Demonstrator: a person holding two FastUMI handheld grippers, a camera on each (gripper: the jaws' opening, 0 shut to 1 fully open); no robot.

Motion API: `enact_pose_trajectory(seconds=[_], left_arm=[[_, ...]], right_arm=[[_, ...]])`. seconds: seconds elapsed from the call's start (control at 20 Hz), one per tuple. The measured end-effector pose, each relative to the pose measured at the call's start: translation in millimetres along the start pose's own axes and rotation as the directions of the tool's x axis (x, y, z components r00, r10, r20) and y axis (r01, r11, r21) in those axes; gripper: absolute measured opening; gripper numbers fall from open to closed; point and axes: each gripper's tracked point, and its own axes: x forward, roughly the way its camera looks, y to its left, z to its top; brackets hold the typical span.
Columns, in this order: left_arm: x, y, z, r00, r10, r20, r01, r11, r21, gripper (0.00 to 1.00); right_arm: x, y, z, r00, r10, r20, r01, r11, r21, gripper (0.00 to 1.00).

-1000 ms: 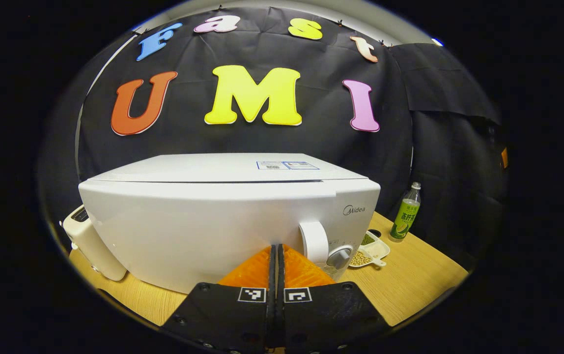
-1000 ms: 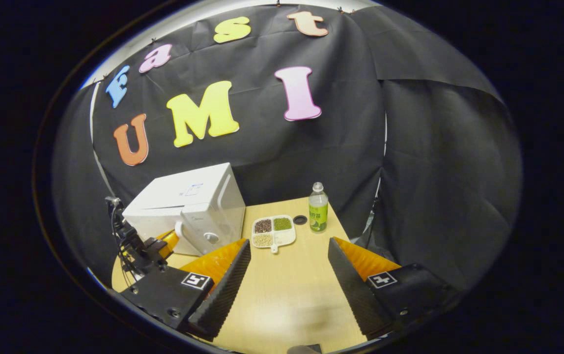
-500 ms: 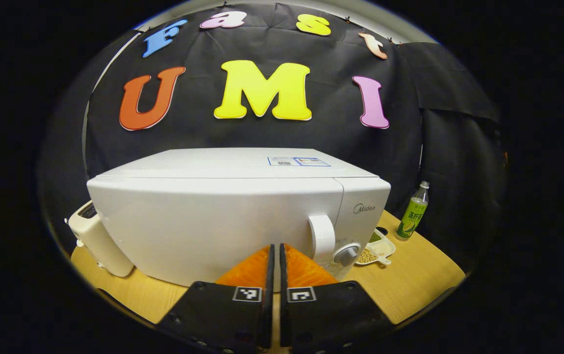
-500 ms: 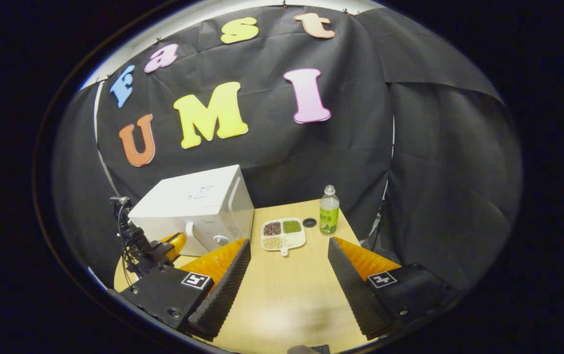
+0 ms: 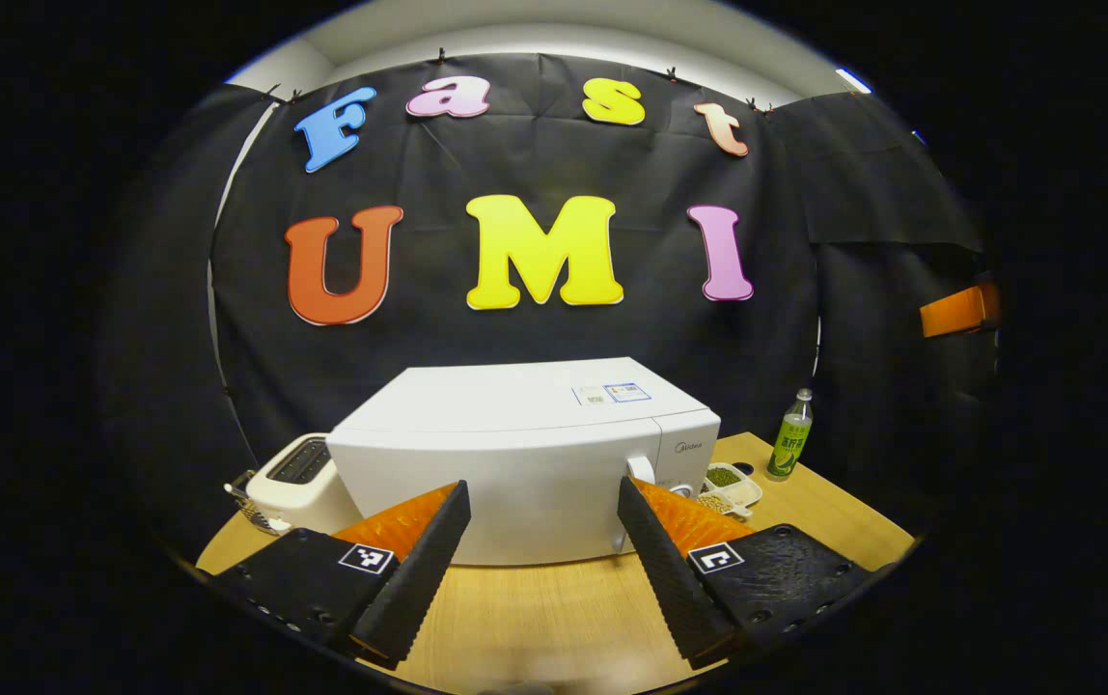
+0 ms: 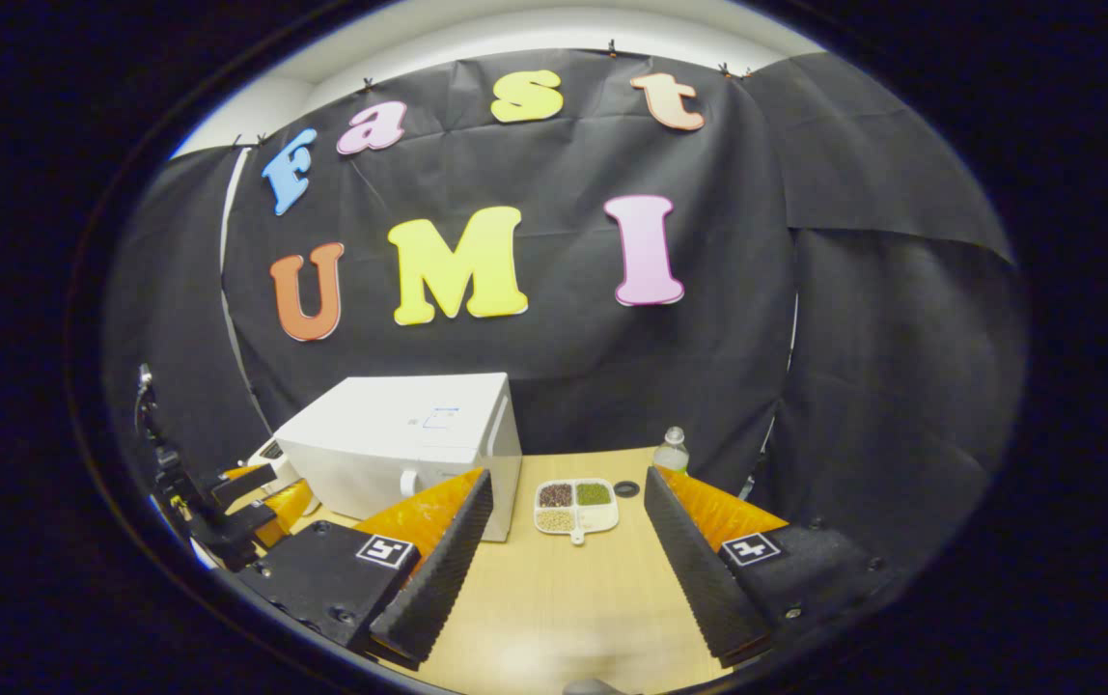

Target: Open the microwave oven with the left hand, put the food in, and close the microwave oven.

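Left gripper view: one white microwave oven [image 5: 525, 454] on the wooden table [image 5: 554, 618], door shut flush, one handle [image 5: 641, 470] and one knob [image 5: 681, 489] at its right end. One toaster [image 5: 298, 487] touches or sits just beside its left side. One divided food tray [image 5: 735, 487] lies right of the microwave on the table, partly hidden behind the right finger; beans visible in it, compartment count unclear here. One green-labelled bottle [image 5: 789, 447] stands upright farther right, near the cloth wall. Left gripper [image 5: 542, 550] has its two fingers spread wide apart, holding nothing, short of the microwave front. An orange piece [image 5: 955, 314] shows at the far right edge, cannot tell what it is.
Versus half a second ago: fingers were nearly closed and close up against the door; now they are open and the microwave looks smaller and farther away, so the gripper has backed off. Door was shut then too.

Right gripper view: one microwave at left-centre, one tray [image 6: 575, 505] with four compartments, three filled (dark, green, pale beans), one apparently bare. One small dark round cap-like thing [image 6: 626, 488] lies beside the tray. One bottle [image 6: 672, 452], lower part hidden behind the right finger. Right gripper [image 6: 568, 569] fingers wide apart, empty, above bare table. The left gripper [image 6: 250, 497] shows at the far left, fingers apart.
Versus earlier: the right gripper's spread is unchanged; the scene sits lower in frame and the left gripper is farther from the microwave.
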Motion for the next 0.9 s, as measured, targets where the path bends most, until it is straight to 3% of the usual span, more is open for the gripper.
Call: enact_pose_trajectory(seconds=[0.05, 0.1, 0.15, 0.2, 0.25, 0.3, 0.35, 0.45, 0.5, 0.55, 0.9], left_arm=[[-11.6, 3.1, 10.7, 1.000, 0.003, 0.011, -0.003, 1.000, -0.001, 0.95], [-23.1, 5.5, 21.1, 1.000, -0.001, 0.024, 0.001, 1.000, 0.002, 0.95], [-34.1, 8.9, 31.3, 0.999, -0.002, 0.039, 0.002, 1.000, 0.007, 0.95], [-44.8, 12.7, 42.3, 0.999, -0.001, 0.053, 0.000, 1.000, 0.016, 0.95], [-54.8, 15.6, 51.9, 0.998, 0.001, 0.066, -0.002, 1.000, 0.025, 0.95], [-64.8, 17.5, 64.0, 0.997, -0.002, 0.084, -0.001, 1.000, 0.029, 0.95], [-72.9, 15.0, 72.8, 0.996, -0.020, 0.092, 0.018, 1.000, 0.024, 0.95], [-86.3, 11.9, 91.4, 0.992, -0.044, 0.122, 0.041, 0.999, 0.027, 0.95], [-92.8, 14.4, 99.4, 0.990, -0.039, 0.137, 0.035, 0.999, 0.033, 0.94], [-98.3, 16.4, 104.7, 0.989, -0.029, 0.143, 0.024, 0.999, 0.036, 0.95], [-127.1, 28.7, 117.1, 0.987, 0.040, 0.152, -0.042, 0.999, 0.009, 0.95]], right_arm=[[-3.2, 4.7, 6.1, 1.000, 0.001, 0.022, -0.001, 1.000, -0.009, 1.00], [-7.2, 10.0, 12.8, 0.999, 0.006, 0.042, -0.005, 1.000, -0.014, 0.92], [-11.6, 17.6, 17.0, 0.998, 0.014, 0.062, -0.012, 1.000, -0.022, 0.92], [-16.8, 24.4, 23.2, 0.996, 0.018, 0.085, -0.016, 0.999, -0.029, 1.00], [-21.8, 30.1, 28.7, 0.994, 0.021, 0.106, -0.017, 0.999, -0.038, 0.92], [-26.8, 36.1, 33.6, 0.992, 0.020, 0.126, -0.015, 0.999, -0.046, 0.92], [-32.8, 41.9, 39.5, 0.988, 0.022, 0.150, -0.015, 0.999, -0.048, 1.00], [-44.0, 52.0, 46.4, 0.982, 0.022, 0.185, -0.013, 0.999, -0.048, 1.00], [-50.5, 57.4, 48.4, 0.980, 0.022, 0.198, -0.013, 0.999, -0.045, 1.00], [-55.3, 62.6, 49.5, 0.978, 0.023, 0.207, -0.016, 0.999, -0.038, 0.92], [-75.0, 86.7, 43.8, 0.976, 0.039, 0.214, -0.034, 0.999, -0.026, 0.92]])
